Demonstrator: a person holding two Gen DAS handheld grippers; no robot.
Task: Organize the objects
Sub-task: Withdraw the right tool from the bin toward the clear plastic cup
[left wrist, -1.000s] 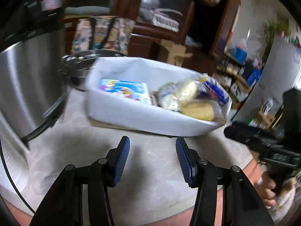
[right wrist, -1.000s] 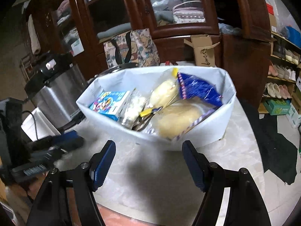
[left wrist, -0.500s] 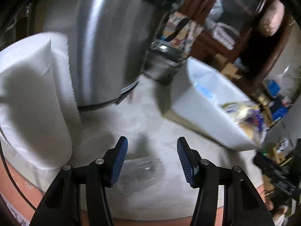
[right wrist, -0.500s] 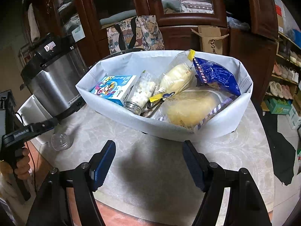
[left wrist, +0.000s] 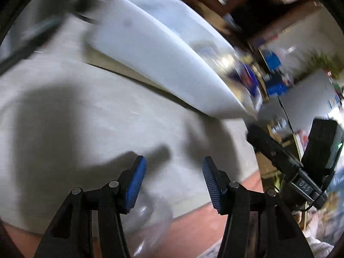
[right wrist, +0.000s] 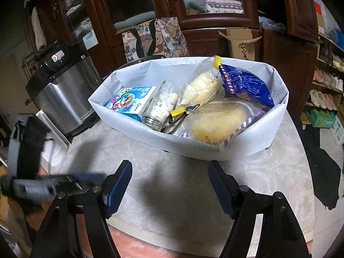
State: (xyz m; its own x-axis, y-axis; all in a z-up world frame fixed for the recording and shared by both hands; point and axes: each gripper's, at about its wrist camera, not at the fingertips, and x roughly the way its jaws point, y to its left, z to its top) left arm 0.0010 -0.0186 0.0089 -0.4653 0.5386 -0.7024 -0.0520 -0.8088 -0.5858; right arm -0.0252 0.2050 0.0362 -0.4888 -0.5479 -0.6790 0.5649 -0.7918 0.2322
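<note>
A white fabric bin [right wrist: 236, 148] stands on the round table [right wrist: 172, 204]. It holds a blue carton [right wrist: 131, 103], a glass jar [right wrist: 161, 109], two bread bags [right wrist: 202, 88] and a blue snack bag [right wrist: 245, 86]. My right gripper [right wrist: 169, 187] is open and empty in front of the bin. My left gripper [left wrist: 172, 180] is open; a clear empty glass jar [left wrist: 148, 219] lies low between its fingers at the table's edge, not gripped. The left wrist view is blurred; the bin [left wrist: 163, 56] shows there too.
A steel cooker [right wrist: 62, 94] and a white box [right wrist: 56, 137] stand left of the bin. The left gripper [right wrist: 53, 185] shows blurred at the left in the right wrist view. The right gripper's body [left wrist: 301, 167] is at the right of the left wrist view. Dark wooden cabinets stand behind.
My left gripper has swung from the cooker side back toward the bin, and the clear jar now sits closer between its fingers. My right gripper has barely moved.
</note>
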